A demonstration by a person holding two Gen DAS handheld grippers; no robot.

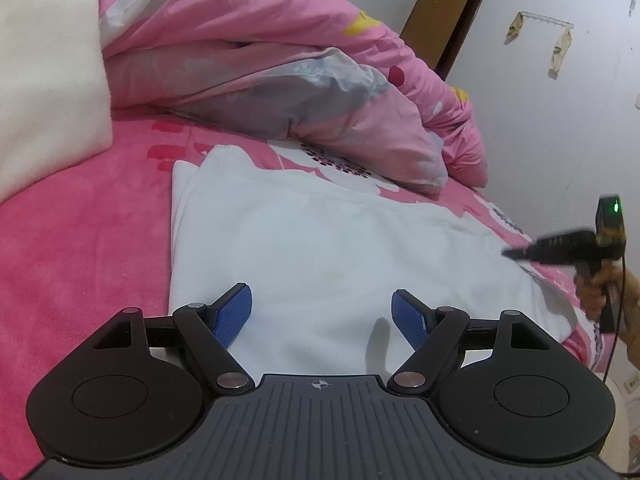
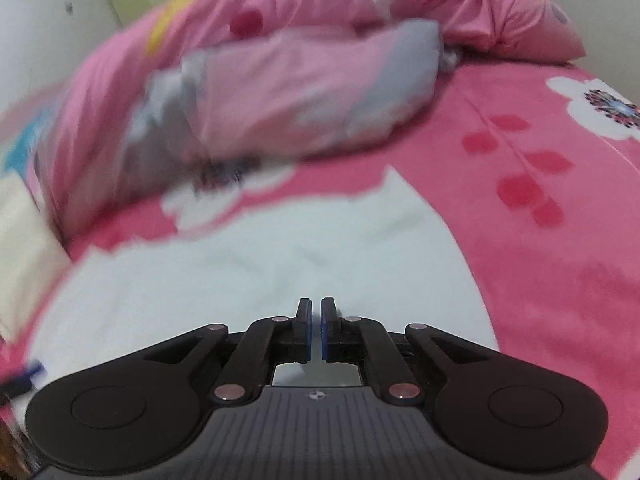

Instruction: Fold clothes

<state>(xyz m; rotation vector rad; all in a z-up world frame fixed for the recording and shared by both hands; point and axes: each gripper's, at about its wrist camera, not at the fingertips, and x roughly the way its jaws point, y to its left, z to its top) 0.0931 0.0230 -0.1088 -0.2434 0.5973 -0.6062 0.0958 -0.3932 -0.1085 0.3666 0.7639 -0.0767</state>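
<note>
A white garment [image 1: 320,240] lies flat on the pink bed, partly folded with a straight left edge. My left gripper [image 1: 322,312] hovers over its near part, jaws open wide, nothing between the blue pads [image 1: 234,316]. In the left wrist view the right gripper [image 1: 516,254] shows at the far right, held by a hand, its black fingers together over the garment's right edge. In the right wrist view, the right gripper [image 2: 317,328] is shut with nothing visible between its pads, above the white garment [image 2: 240,280]. This view is motion-blurred.
A bunched pink and grey duvet [image 1: 280,72] lies along the back of the bed. A cream pillow [image 1: 44,80] sits at the left. The pink flowered bedsheet [image 2: 540,200] surrounds the garment. A white wall [image 1: 560,120] and brown door [image 1: 444,20] stand behind.
</note>
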